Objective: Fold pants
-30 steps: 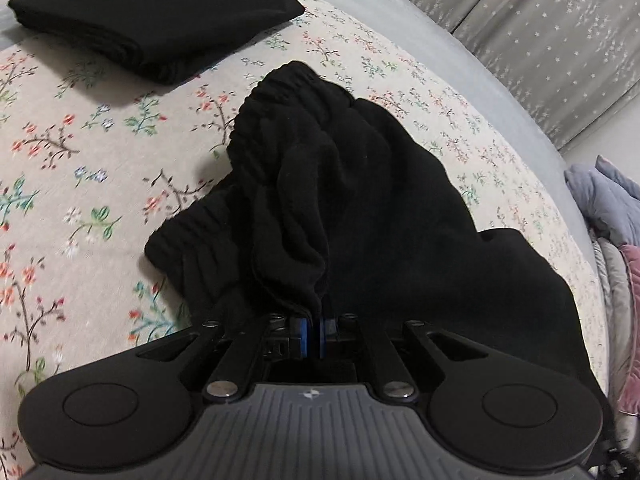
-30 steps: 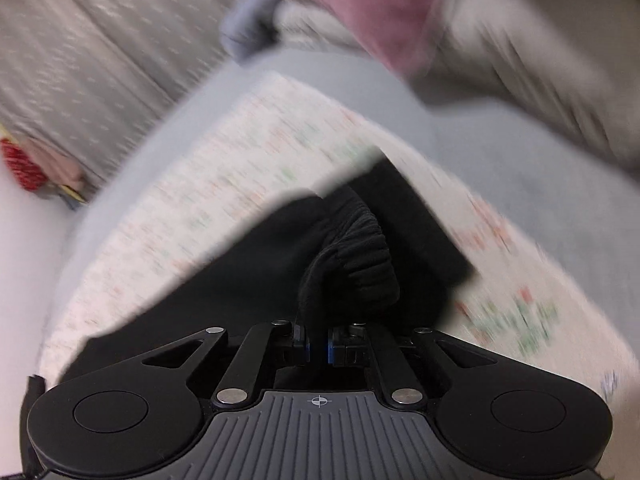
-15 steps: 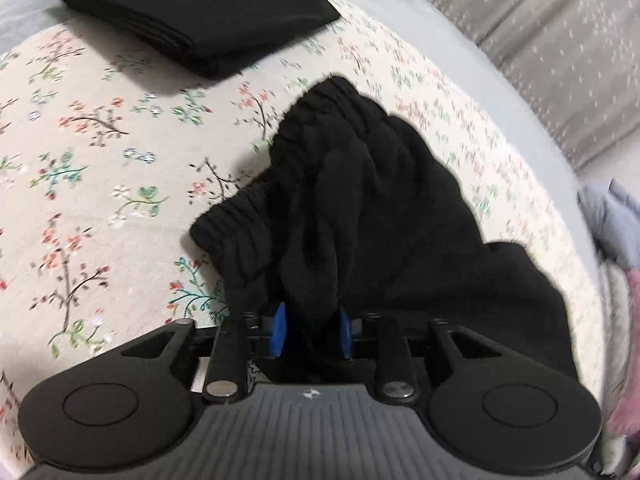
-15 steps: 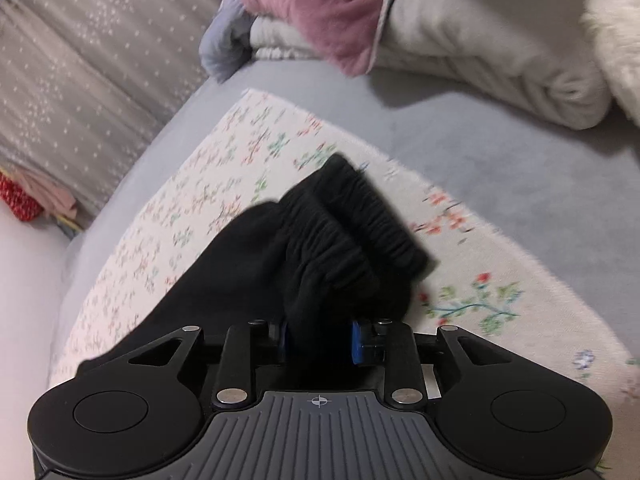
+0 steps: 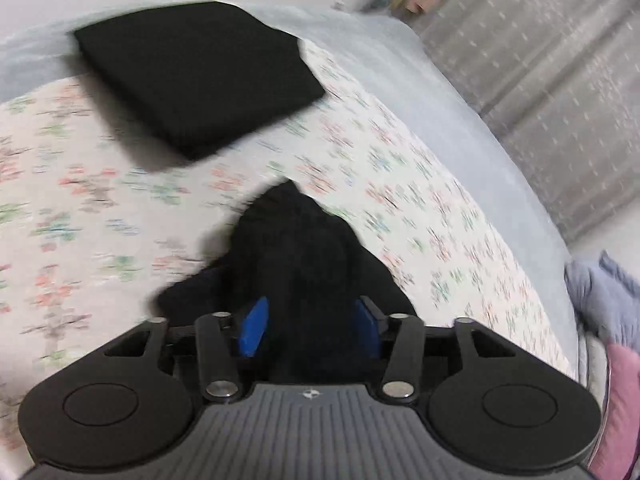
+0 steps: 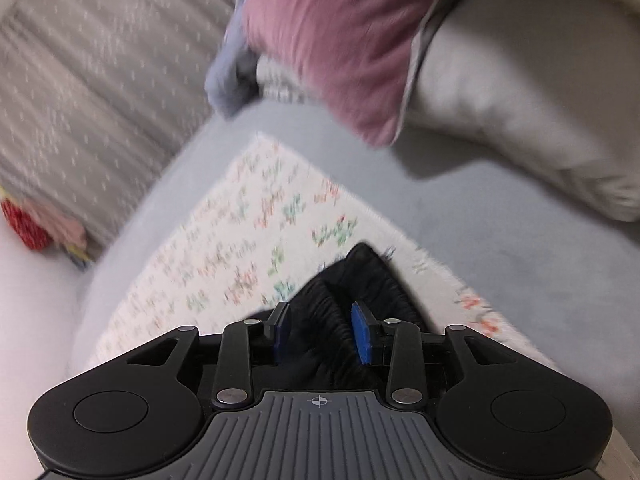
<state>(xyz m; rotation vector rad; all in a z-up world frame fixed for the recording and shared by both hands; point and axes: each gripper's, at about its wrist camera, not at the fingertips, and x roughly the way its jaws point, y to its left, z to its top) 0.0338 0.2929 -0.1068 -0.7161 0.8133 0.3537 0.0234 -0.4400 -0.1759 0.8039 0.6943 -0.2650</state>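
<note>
Jaws of both grippers spread wide over bunched black pants [image 5: 304, 264].

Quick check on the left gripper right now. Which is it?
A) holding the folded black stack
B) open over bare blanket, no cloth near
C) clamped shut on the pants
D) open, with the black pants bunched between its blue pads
D: the left gripper has its blue pads spread wide, with the pants bunched between them.

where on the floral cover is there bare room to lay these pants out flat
Bare floral cover lies between the folded black pile and the loose black pants, and again right of the pants toward the grey bed edge. The head end is crowded by the pink pillow and grey bedding.
</note>
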